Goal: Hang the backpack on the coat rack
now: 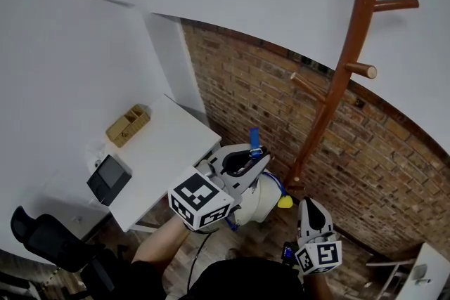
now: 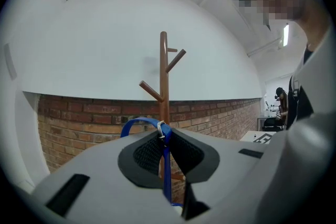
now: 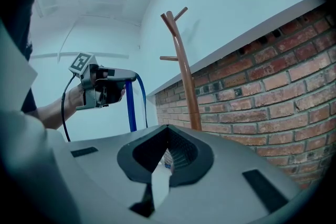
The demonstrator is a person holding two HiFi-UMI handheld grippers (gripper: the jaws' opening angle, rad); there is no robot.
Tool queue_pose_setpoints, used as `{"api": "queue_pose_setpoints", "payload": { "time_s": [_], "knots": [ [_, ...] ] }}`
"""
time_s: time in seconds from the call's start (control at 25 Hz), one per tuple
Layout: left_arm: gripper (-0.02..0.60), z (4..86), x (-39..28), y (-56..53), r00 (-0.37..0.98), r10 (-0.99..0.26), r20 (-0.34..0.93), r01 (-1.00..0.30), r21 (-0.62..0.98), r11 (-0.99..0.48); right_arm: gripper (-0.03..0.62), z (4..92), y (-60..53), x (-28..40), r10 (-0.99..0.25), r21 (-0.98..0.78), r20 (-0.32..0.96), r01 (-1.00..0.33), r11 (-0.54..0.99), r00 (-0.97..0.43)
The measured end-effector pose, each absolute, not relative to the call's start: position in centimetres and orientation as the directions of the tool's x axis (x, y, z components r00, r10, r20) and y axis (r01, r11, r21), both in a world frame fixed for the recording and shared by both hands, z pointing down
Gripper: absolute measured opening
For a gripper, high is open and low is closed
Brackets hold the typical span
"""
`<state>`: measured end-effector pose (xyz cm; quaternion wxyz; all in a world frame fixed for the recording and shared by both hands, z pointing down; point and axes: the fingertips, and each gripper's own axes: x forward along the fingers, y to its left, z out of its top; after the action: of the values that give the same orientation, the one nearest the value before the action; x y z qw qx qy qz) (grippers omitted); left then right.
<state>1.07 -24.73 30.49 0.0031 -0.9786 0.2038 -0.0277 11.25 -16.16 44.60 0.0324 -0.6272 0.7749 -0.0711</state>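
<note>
Blue webbing is what matters here. The strap [image 2: 166, 165] runs upright through the left tool [image 2: 165, 135], whose jaws are pressed together on it, and its free loop stands up just past the tips. Straight ahead of that tool, beyond the loop, stands the rack [image 2: 164, 76]. Its stem is upright against the brick wall [image 2: 94, 118], and its pegs slant upward, all of them above the loop. As I judge it, the move calls for lifting the loop and carrying it forward over a peg. The low peg [image 2: 151, 91] on the stem's left looks nearest.

The backpack [image 1: 264, 199] hangs under the left tool, off the corner of the counter [image 1: 169, 151] nearest the brick wall. It is over the floor, near the rack's foot but apart from it. Little of it shows: a pale rounded body, a yellow bit on the side toward the rack, and the blue strap on top.

The right tool [image 3: 166, 139] sits lower, just beside the backpack on the rack side, and points up along the stem. Its jaws are drawn close, leaving a narrow slit where a pale sliver shows. I cannot tell what the sliver is or whether the jaws nip it. The left tool carries the load and looks best placed to make the hang.
</note>
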Motion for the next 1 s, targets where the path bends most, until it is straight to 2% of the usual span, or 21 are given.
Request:
{"api": "queue_pose_setpoints", "payload": {
  "time_s": [0.56,1.0],
  "knots": [
    [0.043,26.8,3.0,-26.8,0.942,-0.331,0.046,-0.331,-0.012,-0.944,0.012,44.2,-16.5,12.2,-0.982,-0.165,0.030,-0.969,0.182,-0.189],
    [0.043,25.8,3.8,-28.1,0.947,-0.319,0.038,-0.319,0.000,-0.948,0.012,36.0,-19.8,13.3,-0.985,-0.110,-0.039,-0.979,0.169,-0.166]
  ]
}}
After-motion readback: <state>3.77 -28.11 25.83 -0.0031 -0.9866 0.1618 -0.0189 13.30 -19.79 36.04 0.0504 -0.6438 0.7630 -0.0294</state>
